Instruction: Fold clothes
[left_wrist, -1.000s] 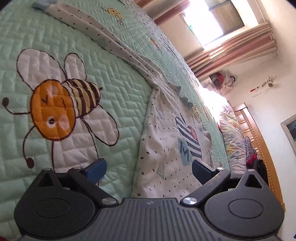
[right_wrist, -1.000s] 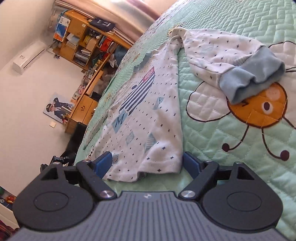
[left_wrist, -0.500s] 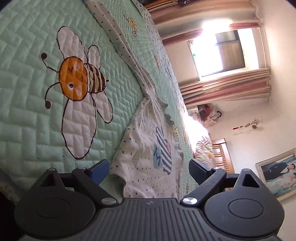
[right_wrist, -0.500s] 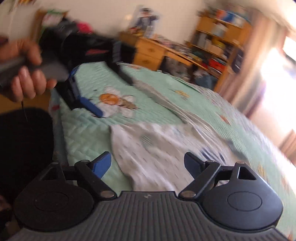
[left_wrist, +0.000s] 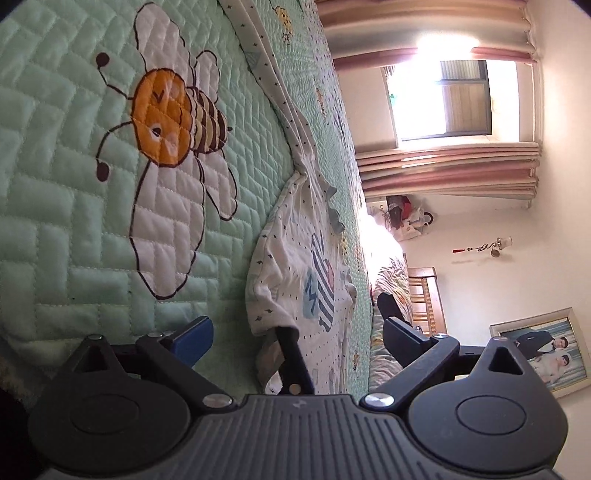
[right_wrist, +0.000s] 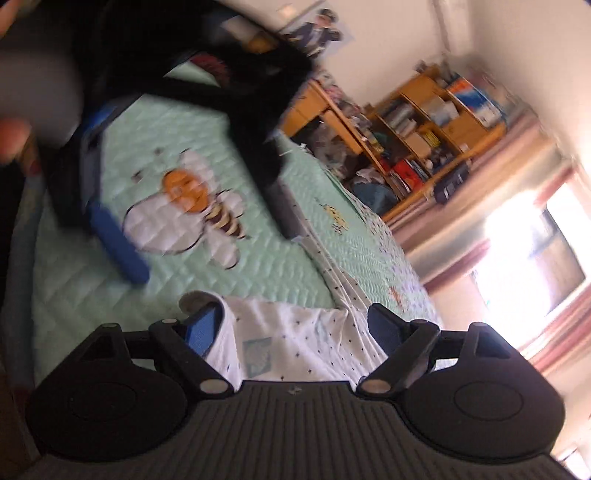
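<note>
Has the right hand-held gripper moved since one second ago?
Yes. The right hand-held gripper swung from beside the shirt's hem toward the wooden bookshelf, and now straddles the white shirt, jaws open.

Left gripper (left_wrist: 297, 334): black body, ribbed dark-grey top plate with a small embossed mark at its front edge, a round black hub with circular recess either side of the plate, triangular cut-outs above the hubs, silver screws at the linkage pivots, blue pads (left_wrist: 194, 334) on black fingers. Right gripper (right_wrist: 295, 325): same build, same silver screws, blue pad (right_wrist: 201, 328) beside the plate's left corner
</note>
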